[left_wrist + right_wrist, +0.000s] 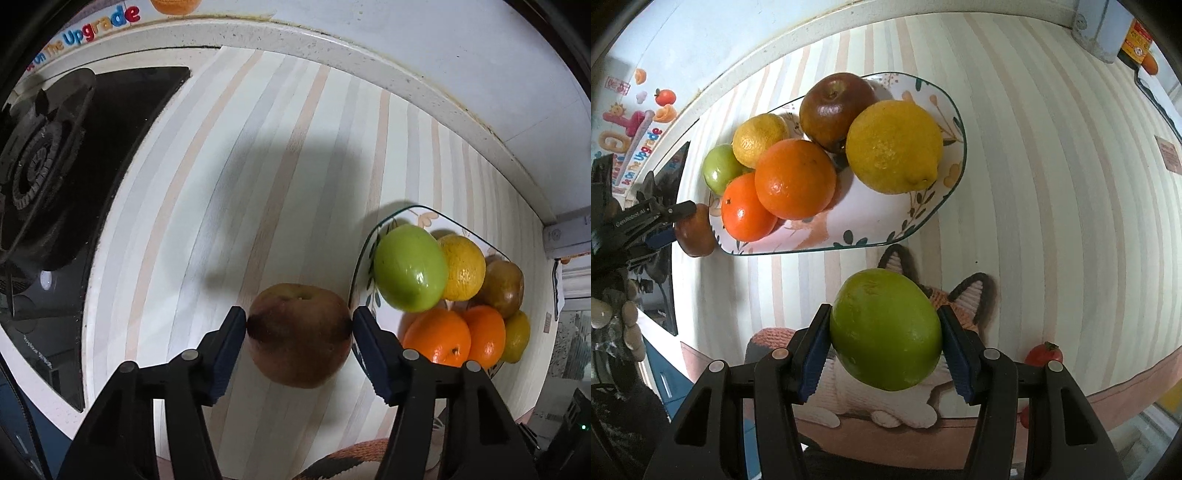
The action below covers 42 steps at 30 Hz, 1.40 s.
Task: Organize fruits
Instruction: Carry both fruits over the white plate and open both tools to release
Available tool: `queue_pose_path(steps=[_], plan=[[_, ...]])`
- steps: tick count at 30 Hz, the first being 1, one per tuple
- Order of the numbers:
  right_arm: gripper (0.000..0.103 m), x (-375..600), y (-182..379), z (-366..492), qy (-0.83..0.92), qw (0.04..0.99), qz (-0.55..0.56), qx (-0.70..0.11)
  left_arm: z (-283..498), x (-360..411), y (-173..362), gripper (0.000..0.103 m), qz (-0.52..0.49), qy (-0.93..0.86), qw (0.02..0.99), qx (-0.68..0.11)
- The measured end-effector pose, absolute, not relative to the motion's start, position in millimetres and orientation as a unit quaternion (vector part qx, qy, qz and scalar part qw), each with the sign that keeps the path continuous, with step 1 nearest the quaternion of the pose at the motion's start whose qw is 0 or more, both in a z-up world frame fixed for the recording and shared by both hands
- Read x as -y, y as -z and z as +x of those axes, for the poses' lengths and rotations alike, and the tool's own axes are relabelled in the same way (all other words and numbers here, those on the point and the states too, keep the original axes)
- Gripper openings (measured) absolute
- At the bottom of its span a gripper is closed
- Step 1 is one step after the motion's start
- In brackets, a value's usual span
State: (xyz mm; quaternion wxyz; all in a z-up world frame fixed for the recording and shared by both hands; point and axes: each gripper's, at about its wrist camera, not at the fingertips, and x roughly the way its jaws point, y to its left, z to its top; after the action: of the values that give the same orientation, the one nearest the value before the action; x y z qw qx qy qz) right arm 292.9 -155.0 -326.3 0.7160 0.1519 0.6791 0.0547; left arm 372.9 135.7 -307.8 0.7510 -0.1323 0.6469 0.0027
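Observation:
My left gripper [299, 325] points down at the striped counter, its blue pads pressed against both sides of a brownish-red apple [299, 343]. The right wrist view shows that same left gripper [670, 221] and apple [696, 230] against the left end of the patterned plate [923, 206]. My right gripper [884, 325] is shut on a large green fruit [886, 332], held above the counter in front of the plate. On the plate lie a green apple [718, 170], two oranges [794, 179], two lemons [894, 146] and a dark red apple [834, 109].
A black gas stove [48, 177] fills the counter's left end. A knitted cat-shaped mat [964, 295] lies under the right gripper, with a small red fruit [1043, 354] to its right. The wall runs close behind the plate. A dark bottle [1137, 44] stands far right.

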Motion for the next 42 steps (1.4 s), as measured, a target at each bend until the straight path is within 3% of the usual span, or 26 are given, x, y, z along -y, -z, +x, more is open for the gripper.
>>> queue_pose_path(steps=[4, 11, 21, 28, 42], plan=[[0.059, 162.5, 325.7, 294.2, -0.052, 0.714, 0.157, -0.680, 377.2, -138.7, 321.7, 0.065, -0.142, 0.008, 0.740, -0.658], [0.059, 168.6, 320.5, 298.0, -0.051, 0.718, 0.156, -0.676, 365.4, -143.2, 325.0, 0.064, -0.166, -0.002, 0.739, -0.653], [0.059, 188.7, 297.2, 312.1, -0.045, 0.734, 0.186, -0.652, 362.1, -136.5, 272.9, 0.064, -0.220, 0.028, 0.758, -0.614], [0.059, 217.5, 278.7, 358.5, -0.015, 0.761, 0.190, -0.620, 379.0, -120.7, 303.6, 0.064, -0.251, 0.031, 0.735, -0.630], [0.059, 209.9, 321.1, 450.9, -0.014, 0.751, 0.162, -0.640, 372.9, -115.6, 306.6, 0.064, -0.253, 0.027, 0.725, -0.640]])
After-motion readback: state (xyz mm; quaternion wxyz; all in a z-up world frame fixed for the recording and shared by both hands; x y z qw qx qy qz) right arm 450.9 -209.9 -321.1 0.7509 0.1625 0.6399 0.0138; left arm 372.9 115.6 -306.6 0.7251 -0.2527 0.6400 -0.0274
